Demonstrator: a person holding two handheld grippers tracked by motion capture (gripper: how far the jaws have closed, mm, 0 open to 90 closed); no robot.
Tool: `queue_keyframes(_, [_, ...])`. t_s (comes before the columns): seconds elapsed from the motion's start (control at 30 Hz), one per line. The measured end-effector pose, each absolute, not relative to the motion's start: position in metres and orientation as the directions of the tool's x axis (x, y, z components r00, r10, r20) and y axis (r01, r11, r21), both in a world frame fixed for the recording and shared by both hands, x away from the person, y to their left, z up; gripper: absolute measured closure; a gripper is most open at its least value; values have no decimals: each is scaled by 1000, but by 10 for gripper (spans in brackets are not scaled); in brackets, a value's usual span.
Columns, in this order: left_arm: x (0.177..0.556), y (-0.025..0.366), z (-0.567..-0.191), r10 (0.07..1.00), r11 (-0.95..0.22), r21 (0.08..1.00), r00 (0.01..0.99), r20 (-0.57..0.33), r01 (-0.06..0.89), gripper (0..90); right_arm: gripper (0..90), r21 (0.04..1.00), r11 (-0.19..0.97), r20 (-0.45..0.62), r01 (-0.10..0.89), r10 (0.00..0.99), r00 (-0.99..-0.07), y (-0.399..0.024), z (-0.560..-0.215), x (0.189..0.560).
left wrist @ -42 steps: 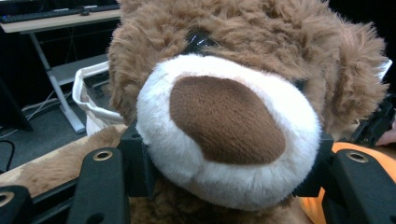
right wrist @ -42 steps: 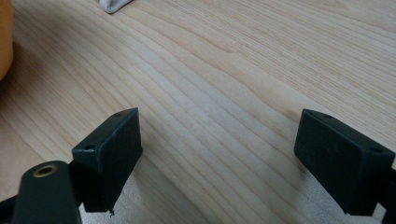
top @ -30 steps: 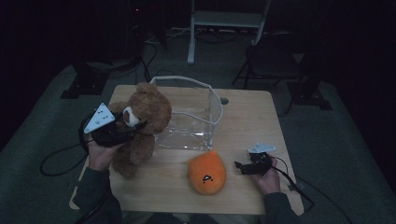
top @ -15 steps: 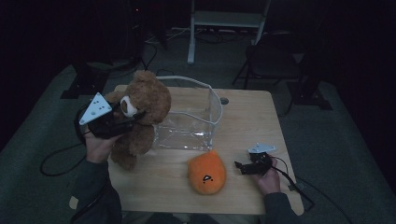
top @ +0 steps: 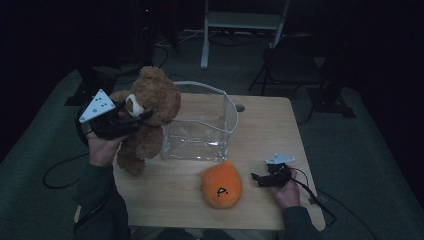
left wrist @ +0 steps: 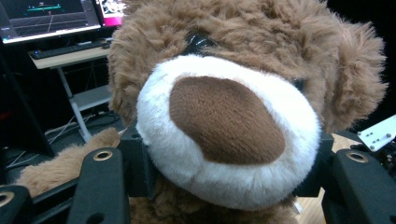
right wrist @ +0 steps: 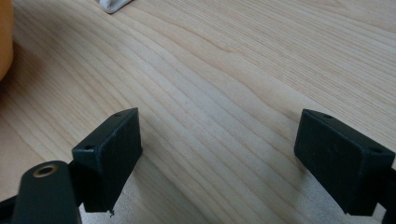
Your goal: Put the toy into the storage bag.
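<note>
Looking down from the high view, the left claw has the teddy bear pinched by the snout and holds it up off the table, hanging just left of the clear plastic bin, with the bear's feet dangling close over the wood. An orange plush toy sits on the table in front of the bin, and the right claw rests low on the table just to the right of it, not touching anything as far as I can tell. Switching to the left gripper view, the teddy bear is right up in the camera, and the two black jaws press into either side of its white muzzle, so that's a firm grip on a fat, squishy part. Over in the right gripper view, the right claw stands wide with nothing but bare table between the jaws, and a sliver of the orange plush toy shows at the left edge. My read: this is the carry step, bear going into the bin. Next it has to clear the rim, move right over the opening, then get let go.
</note>
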State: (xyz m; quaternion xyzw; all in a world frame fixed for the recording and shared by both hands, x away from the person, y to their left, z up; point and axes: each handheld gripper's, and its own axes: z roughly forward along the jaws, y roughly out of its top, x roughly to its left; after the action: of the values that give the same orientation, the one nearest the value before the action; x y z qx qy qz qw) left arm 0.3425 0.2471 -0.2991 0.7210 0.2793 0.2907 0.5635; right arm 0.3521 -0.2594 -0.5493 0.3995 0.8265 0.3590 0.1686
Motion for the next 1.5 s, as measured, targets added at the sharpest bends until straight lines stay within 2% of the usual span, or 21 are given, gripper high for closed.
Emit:
queue_keyframes(0.67, [355, 240, -275, 727, -252, 967, 668, 159, 44, 396, 143, 728, 423, 8, 539, 781, -624, -259, -549, 352])
queue_keyframes(1.5, [369, 233, -249, 726, -258, 966, 664, 180, 20, 395, 143, 728, 426, 6, 536, 779, -627, -260, -549, 352])
